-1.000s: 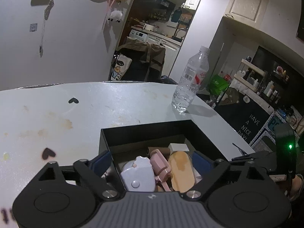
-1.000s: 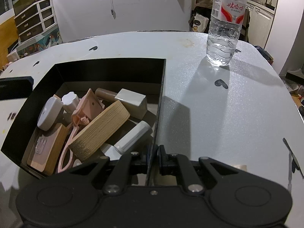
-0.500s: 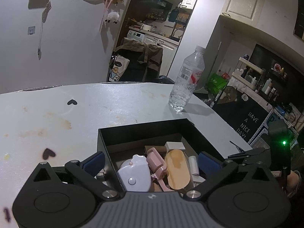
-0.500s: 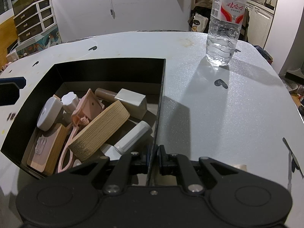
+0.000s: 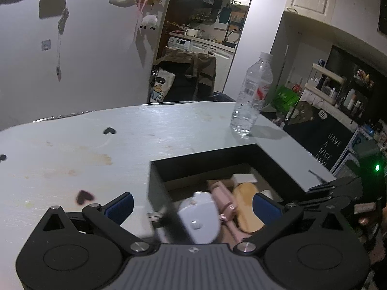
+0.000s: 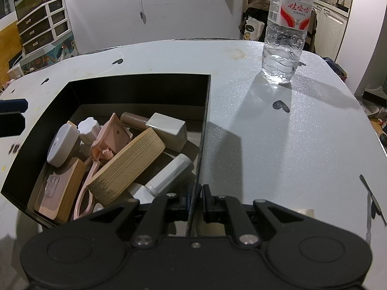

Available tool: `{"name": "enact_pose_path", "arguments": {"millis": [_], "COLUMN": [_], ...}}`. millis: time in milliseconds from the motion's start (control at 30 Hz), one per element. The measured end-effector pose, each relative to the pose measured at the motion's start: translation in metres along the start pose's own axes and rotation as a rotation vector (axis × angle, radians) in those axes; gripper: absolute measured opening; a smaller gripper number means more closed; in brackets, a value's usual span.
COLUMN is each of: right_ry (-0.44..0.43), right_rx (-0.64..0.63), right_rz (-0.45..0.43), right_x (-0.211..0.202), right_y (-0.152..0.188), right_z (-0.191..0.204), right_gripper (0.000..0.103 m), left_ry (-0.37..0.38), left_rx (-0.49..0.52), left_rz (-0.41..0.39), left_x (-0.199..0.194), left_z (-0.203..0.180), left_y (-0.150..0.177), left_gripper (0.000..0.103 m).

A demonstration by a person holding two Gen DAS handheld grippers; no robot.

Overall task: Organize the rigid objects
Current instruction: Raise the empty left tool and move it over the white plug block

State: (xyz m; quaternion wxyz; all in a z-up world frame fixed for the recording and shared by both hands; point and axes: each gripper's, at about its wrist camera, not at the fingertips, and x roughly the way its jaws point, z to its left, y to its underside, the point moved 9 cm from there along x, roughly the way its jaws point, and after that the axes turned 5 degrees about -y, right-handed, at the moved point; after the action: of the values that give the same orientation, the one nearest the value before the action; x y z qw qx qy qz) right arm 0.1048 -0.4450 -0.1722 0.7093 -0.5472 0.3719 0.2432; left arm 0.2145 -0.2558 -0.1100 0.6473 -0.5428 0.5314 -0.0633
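A black box (image 6: 135,82) on the white table holds several rigid objects: a ribbed wooden oval (image 6: 128,162), a white block (image 6: 167,130), a pink piece (image 6: 113,135), a white rounded case (image 6: 61,145) and a white tube (image 6: 169,176). My right gripper (image 6: 196,199) is shut on the box's near right wall. My left gripper (image 5: 192,205) is open, its blue pads straddling the box's left wall (image 5: 157,188), with the white case (image 5: 200,217) between them. The left gripper's pad also shows at the left edge of the right wrist view (image 6: 12,106).
A clear water bottle (image 6: 285,31) stands at the table's far right, also in the left wrist view (image 5: 251,99). Dark heart marks (image 6: 280,105) dot the table. A thin dark tool (image 6: 370,198) lies near the right edge. Drawers (image 6: 43,31) stand at far left.
My left gripper has opened wider and shifted left across the box's left wall. The right gripper and the box have stayed put.
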Motion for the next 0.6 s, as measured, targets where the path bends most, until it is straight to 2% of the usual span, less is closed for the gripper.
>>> {"name": "enact_pose_path", "arguments": {"millis": [200,333,600], "right_ry": [0.0,0.001,0.004], "right_rx": [-0.001,-0.001,-0.002], "right_rz": [0.0,0.0,0.0], "right_x": [0.0,0.0,0.0], "right_y": [0.0,0.0,0.0], "right_z": [0.0,0.0,-0.001], "right_gripper": [0.01,0.01,0.01], "left_ry": [-0.094,-0.183,-0.236], "left_rx": [-0.036,-0.075,-0.06], "left_rz": [-0.016,-0.039,-0.084], "left_x": [-0.013,-0.019,-0.019], "left_z": [0.044,0.082,0.112], "left_y": [-0.001,-0.001,0.003], "left_gripper": [0.103,0.103,0.103]}}
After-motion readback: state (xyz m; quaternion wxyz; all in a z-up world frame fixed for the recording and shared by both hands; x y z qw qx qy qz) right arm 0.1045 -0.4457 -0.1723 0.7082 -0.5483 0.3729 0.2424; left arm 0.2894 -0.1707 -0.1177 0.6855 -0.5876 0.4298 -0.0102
